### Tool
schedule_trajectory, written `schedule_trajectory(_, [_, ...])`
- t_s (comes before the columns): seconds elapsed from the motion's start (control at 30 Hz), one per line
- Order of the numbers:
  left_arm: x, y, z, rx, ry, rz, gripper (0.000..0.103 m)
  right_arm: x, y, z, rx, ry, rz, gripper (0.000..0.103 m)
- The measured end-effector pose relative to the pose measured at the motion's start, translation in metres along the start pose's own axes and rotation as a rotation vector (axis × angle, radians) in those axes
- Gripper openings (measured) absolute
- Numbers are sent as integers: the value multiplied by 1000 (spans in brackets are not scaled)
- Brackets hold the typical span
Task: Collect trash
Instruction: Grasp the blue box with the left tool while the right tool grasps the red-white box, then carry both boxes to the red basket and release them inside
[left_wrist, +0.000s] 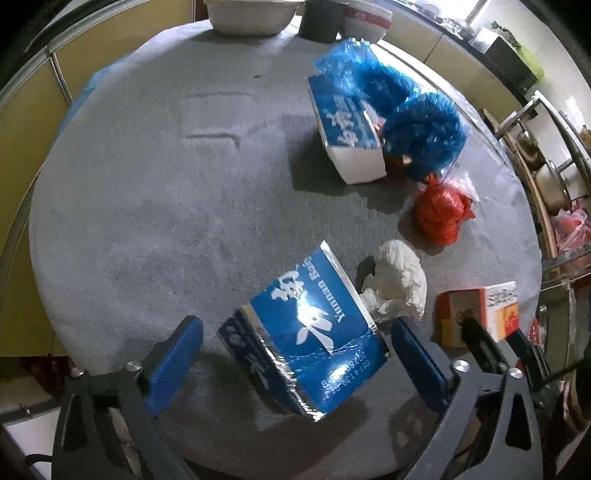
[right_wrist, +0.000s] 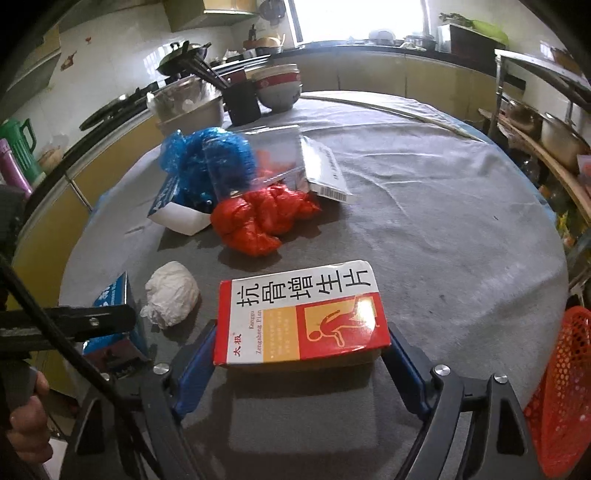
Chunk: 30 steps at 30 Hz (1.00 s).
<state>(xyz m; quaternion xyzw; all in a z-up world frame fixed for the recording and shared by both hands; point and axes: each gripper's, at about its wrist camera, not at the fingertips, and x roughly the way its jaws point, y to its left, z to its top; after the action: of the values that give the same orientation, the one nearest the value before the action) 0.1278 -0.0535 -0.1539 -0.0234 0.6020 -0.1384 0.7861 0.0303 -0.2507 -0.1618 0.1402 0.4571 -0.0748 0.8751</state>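
Observation:
My left gripper (left_wrist: 295, 347) is open around a flattened blue carton (left_wrist: 306, 332) lying on the grey round table (left_wrist: 166, 206); its left finger stands clear of the carton. My right gripper (right_wrist: 301, 354) is shut on a red-and-white medicine box (right_wrist: 301, 314), held above the table. A crumpled white tissue (left_wrist: 399, 284) lies just beyond the carton and also shows in the right wrist view (right_wrist: 171, 293). Further back lie a red plastic bag (right_wrist: 262, 218), blue plastic bags (right_wrist: 207, 162) and a second blue-and-white carton (left_wrist: 347, 133).
A red mesh basket (right_wrist: 561, 391) stands at the right table edge. A metal tray (right_wrist: 188, 110), a dark cup (right_wrist: 242, 99) and stacked bowls (right_wrist: 279, 86) stand at the table's far side. A clear bag with a leaflet (right_wrist: 317, 166) lies behind the red bag.

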Motion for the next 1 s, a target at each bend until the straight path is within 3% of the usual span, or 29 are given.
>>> schedule_trajectory(0.1, [10, -5, -3, -6, 16, -2, 87, -7, -8, -4, 9, -16, -4, 86])
schedule_trajectory(0.2, [11, -12, -5, 15, -8, 17, 82, -18, -14, -7, 9, -45, -11, 86])
schedule_trajectory(0.3, [6, -18, -10, 48, -38, 38, 71, -31, -19, -9, 7, -82, -10, 86])
schedule_trajectory(0.5, [-2, -39, -28, 112, -89, 107, 69, -52, -28, -14, 17, -131, -6, 86])
schedule_trajectory(0.67, [-24, -74, -45, 201, -179, 175, 69, -70, -40, -18, 39, -169, -13, 86])
schedule_trajectory(0.83, [-68, -105, -54, 296, -255, 192, 69, -88, -63, -22, 91, -202, -21, 86])
schedule_trajectory(1.0, [-81, -148, -66, 423, -295, 177, 69, -109, -95, -29, 151, -236, -48, 86])
